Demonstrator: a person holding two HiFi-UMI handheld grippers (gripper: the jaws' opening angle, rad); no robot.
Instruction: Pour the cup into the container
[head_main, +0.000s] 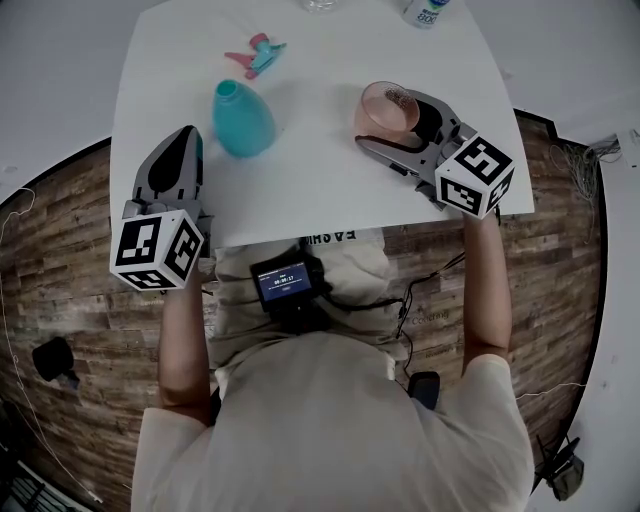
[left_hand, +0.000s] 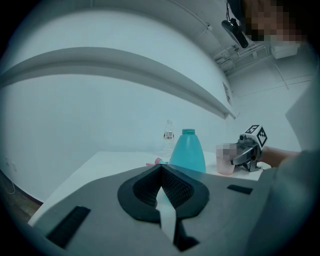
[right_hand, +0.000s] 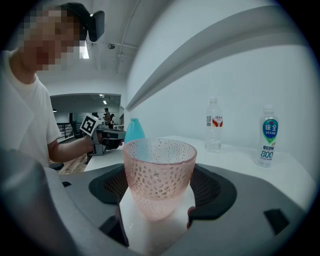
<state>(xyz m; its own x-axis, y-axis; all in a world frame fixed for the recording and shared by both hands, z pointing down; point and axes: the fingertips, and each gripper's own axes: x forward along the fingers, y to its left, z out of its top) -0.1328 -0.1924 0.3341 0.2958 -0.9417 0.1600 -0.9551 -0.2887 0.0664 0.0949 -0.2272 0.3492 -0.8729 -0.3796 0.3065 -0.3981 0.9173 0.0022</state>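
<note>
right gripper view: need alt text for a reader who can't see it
A pink dimpled cup stands on the white table, held by the right gripper. Behind it are a teal bottle and the left gripper at left, and a clear bottle and a white drink bottle at right.

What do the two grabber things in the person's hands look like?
Each is a grey plastic claw: the left gripper and right gripper have two jaws lined with black dimpled pads. At the back sits a white cube printed with black square markers. The person wears a pale short-sleeved T-shirt.
</note>
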